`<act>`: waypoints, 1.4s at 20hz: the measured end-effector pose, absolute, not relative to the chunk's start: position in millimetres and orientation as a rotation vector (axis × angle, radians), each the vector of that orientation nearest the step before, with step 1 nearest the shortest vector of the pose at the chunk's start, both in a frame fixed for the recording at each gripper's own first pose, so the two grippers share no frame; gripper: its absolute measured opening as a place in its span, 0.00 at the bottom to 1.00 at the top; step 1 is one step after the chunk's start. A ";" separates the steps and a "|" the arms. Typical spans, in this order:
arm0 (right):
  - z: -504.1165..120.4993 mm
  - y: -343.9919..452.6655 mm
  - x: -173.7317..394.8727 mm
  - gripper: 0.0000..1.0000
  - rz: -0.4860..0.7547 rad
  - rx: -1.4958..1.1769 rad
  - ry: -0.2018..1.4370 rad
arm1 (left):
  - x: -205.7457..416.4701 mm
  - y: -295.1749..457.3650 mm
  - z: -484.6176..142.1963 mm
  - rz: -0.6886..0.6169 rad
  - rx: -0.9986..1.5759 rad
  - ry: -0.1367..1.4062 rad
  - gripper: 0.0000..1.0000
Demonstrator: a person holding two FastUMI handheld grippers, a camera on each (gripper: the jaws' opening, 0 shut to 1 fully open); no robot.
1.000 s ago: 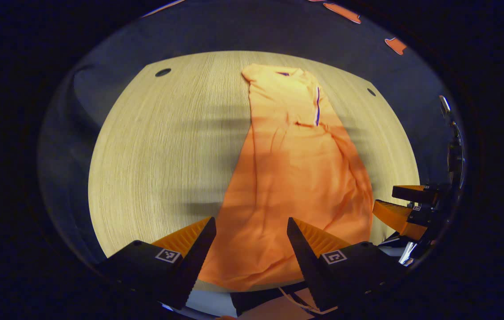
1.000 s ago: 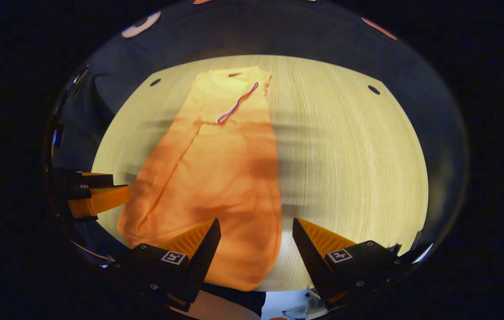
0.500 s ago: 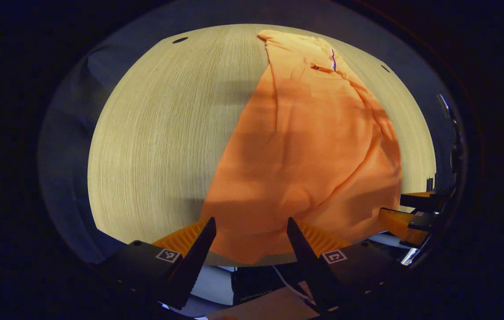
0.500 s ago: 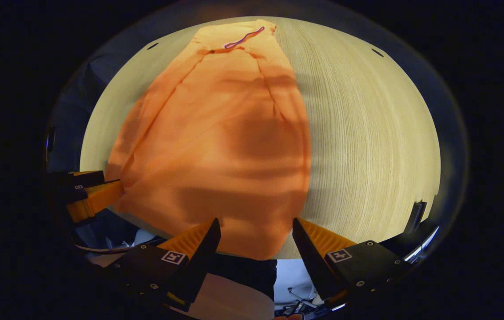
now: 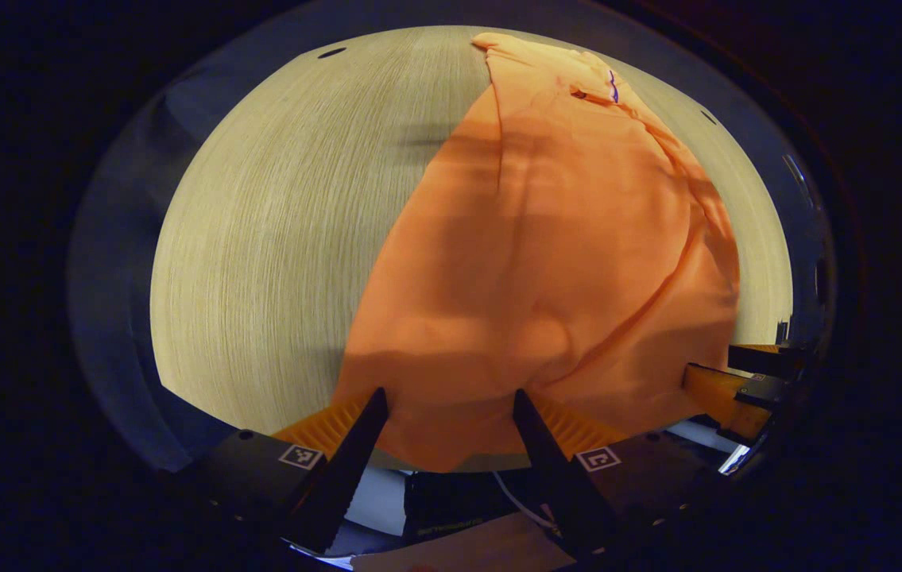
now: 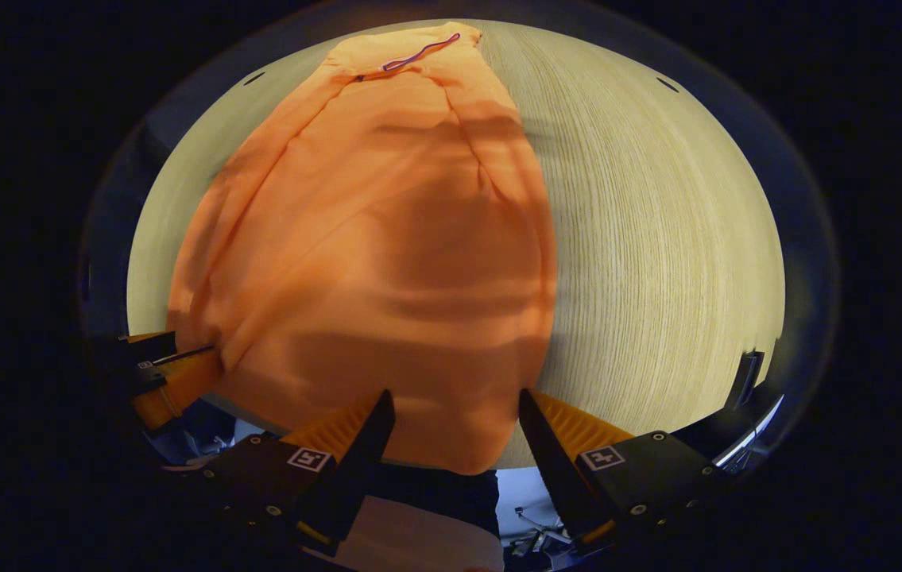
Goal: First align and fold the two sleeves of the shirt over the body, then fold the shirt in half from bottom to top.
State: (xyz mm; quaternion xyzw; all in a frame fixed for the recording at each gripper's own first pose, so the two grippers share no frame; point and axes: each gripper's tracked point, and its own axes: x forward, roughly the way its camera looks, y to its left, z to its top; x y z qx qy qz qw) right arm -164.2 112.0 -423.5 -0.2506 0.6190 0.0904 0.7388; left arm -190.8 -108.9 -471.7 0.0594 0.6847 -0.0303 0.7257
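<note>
Left gripper view is showing the left gripper [image 5: 447, 405] hanging with its fingers spread apart just over the near hem of the orange shirt [image 5: 546, 262], gripping nothing. The right gripper [image 6: 451, 405] is likewise standing wide, straddling the hem's right corner in the right gripper view. The shirt is lying lengthwise on the wooden table [image 5: 276, 238], its hem just over the near edge. Farther off, the body is narrowing toward the collar [image 6: 419, 56] at the far end, the sleeves seemingly already lying over the body. Judging by this, the bottom-to-top fold is coming up: each gripper should be pinching all layers at its own hem corner, lifting evenly, and carrying the hem straight toward the collar.
</note>
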 end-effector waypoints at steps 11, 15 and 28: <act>-421.3 106.0 -161.1 0.00 0.274 -0.473 1.301 | -182.0 -123.6 -472.4 -0.168 0.136 1.399 0.01; -398.7 110.4 -150.7 0.00 0.282 -0.475 1.261 | -170.6 -120.4 -451.2 -0.152 0.138 1.358 0.01; -282.5 175.9 -36.9 0.00 0.342 -0.371 0.992 | -5.1 -159.9 -338.0 -0.212 0.100 1.064 0.01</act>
